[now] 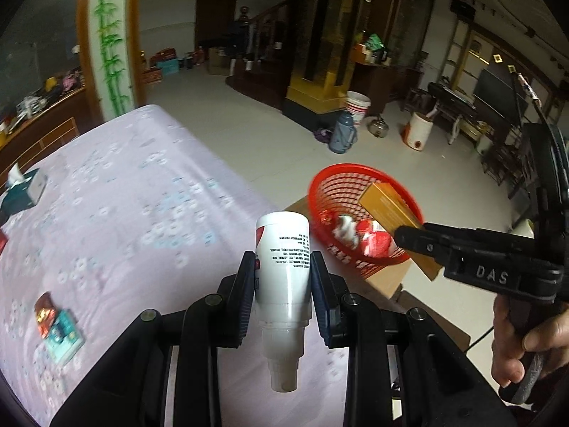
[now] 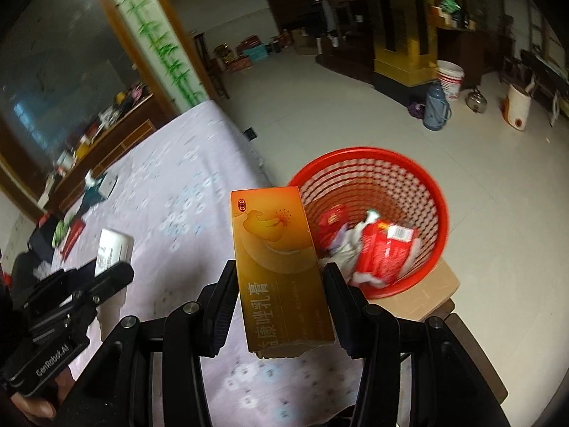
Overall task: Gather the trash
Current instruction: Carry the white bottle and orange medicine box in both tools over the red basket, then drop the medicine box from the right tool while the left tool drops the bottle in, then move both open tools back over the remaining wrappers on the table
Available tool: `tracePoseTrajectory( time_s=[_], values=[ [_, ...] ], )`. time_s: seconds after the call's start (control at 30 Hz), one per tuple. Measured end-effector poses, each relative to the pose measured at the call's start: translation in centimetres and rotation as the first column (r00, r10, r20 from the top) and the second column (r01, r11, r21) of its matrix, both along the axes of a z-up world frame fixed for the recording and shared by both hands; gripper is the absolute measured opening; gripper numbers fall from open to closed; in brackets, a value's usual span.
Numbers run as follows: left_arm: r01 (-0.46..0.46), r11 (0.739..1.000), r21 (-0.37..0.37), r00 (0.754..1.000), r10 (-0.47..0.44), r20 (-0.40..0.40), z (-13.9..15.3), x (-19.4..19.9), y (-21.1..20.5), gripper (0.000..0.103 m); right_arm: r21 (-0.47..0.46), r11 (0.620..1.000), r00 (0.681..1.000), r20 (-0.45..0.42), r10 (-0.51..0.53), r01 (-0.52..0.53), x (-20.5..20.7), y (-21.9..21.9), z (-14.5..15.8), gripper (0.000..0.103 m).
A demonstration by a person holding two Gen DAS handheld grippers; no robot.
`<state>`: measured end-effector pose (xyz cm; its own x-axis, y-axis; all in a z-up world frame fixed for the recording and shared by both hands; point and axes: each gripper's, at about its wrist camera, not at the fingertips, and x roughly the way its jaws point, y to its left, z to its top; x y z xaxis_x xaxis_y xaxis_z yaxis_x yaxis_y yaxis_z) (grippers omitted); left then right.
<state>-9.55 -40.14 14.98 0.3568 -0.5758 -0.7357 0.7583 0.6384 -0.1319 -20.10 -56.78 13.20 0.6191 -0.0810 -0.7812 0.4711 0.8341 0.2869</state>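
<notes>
Two tongs grip trash above a flowered tablecloth (image 1: pixel 135 192): left gripper (image 1: pixel 282 281) clamps a white bottle (image 1: pixel 282 267), right gripper (image 2: pixel 281 306) an orange box (image 2: pixel 277 259) beside the red basket (image 2: pixel 435 192); only the left view shows a teal packet (image 1: pixel 64 334).

Basket (image 1: pixel 359 192) rim smeared by blur; trash inside unreadable. Box (image 1: pixel 391 210) partly hidden behind right gripper (image 1: pixel 409 236). Bottle (image 2: pixel 113 245) print illegible.

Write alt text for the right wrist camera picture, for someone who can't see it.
A handheld gripper clamps an orange medicine box upright, just short of a red mesh basket that already holds crumpled wrappers. At the left, a second gripper holds a white bottle over a lilac flowered tablecloth.
</notes>
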Motion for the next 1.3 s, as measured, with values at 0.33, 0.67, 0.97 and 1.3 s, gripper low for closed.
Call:
tracePoseTrajectory(
  time_s=[0.33,0.67,0.97,1.3],
  values=[
    [0.055,0.998,0.038,0.998,-0.054,-0.042,-0.6,-0.1,-7.8,0.029,0.065,0.995,0.998,0.011,-0.07,0.069,-0.3,-7.5,-0.2,0.052],
    [0.07,0.995,0.073,0.991,-0.061,-0.116,-2.4,0.8,-14.0,0.029,0.131,0.986,0.995,0.005,-0.101,0.1,1.5,-13.6,-1.6,0.054],
    [0.029,0.998,0.053,0.99,-0.022,-0.136,-2.3,2.3,-16.4,0.045,0.157,0.979,0.991,0.007,-0.131,0.129,1.6,-16.5,-1.7,0.058],
    [-0.057,0.998,0.04,0.992,0.061,-0.108,-1.0,2.0,-10.5,0.049,0.153,0.988,1.0,0.025,-0.015,0.011,0.6,-11.5,-0.6,0.058]
  ],
)
